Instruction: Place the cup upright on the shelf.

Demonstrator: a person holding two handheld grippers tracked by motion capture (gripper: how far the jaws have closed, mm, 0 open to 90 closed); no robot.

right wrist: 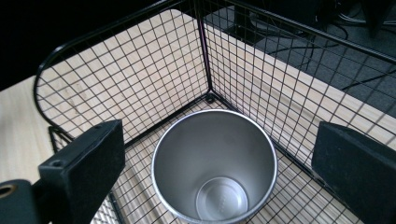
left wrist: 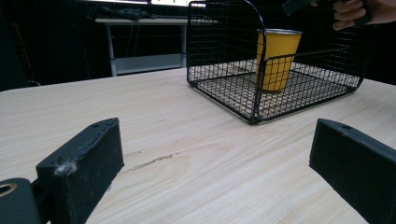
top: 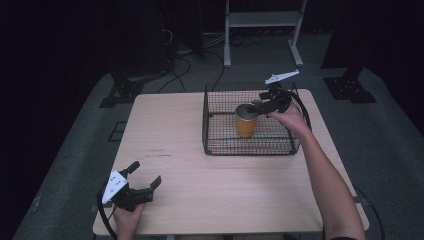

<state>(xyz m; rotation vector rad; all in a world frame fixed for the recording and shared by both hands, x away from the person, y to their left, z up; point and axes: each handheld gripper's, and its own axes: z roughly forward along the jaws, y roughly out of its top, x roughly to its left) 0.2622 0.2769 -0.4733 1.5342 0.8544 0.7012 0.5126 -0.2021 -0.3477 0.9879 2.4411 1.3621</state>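
Orange metal cup w/ silver inside (top: 246,121) stands upright in black wire-mesh basket (top: 215,131) on pale wood worktop (top: 190,150), far right side.

Right tongs (top: 260,106) held over basket, just above cup's rim; jaws apart, not touching cup. In right gripper view the cup (right wrist: 215,164) sits between and below the two black jaws, open mouth up, near a basket corner. Left tongs (top: 146,174) rest low at near-left edge of worktop, well apart from basket, jaws wide apart w/ nothing between; left gripper view looks across bare wood toward basket (left wrist: 252,100) and cup (left wrist: 276,58).
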